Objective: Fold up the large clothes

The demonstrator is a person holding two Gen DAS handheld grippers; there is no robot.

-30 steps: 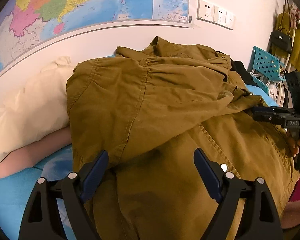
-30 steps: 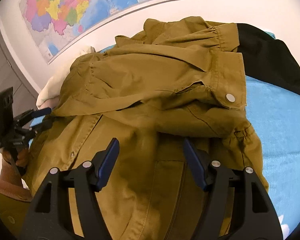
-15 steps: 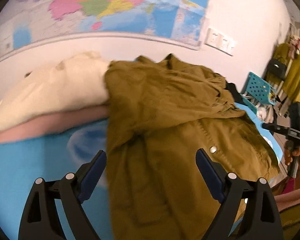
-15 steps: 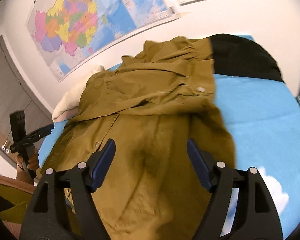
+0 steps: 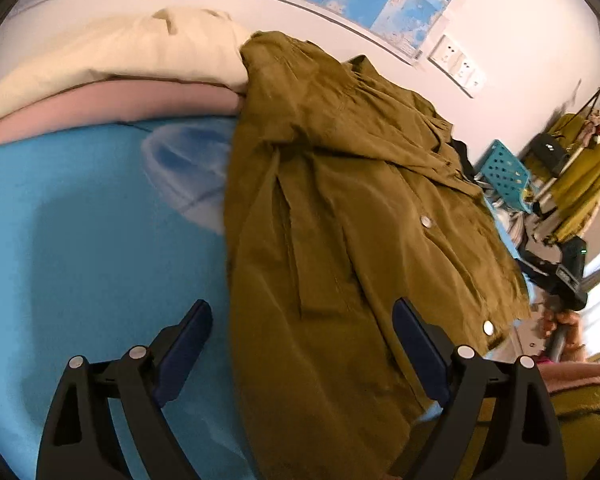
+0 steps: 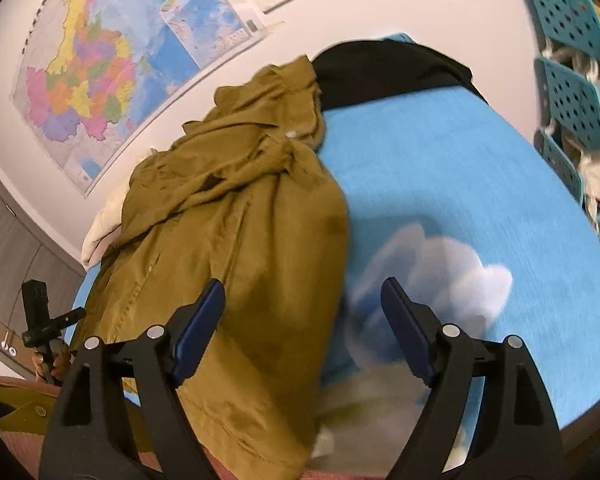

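Both the left gripper [image 5: 302, 338] and right gripper [image 6: 302, 314] were held wide apart, empty, above the jacket [image 5: 340, 220]. Pillows [image 5: 112, 60] were seen at ten o'clock of it, a black garment [image 6: 384, 68] at one o'clock.

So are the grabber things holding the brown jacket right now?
No. Both the left gripper and the right gripper have their jaws wide open, with nothing between them. The olive-brown cotton jacket lies loose on the blue bedsheet.

A bedroom at home: a bed [image 5: 80, 240] with blue sheet, pillows [image 5: 112, 52] upper left, wall map [image 6: 100, 60], clothes rack [image 5: 580, 152] at right.
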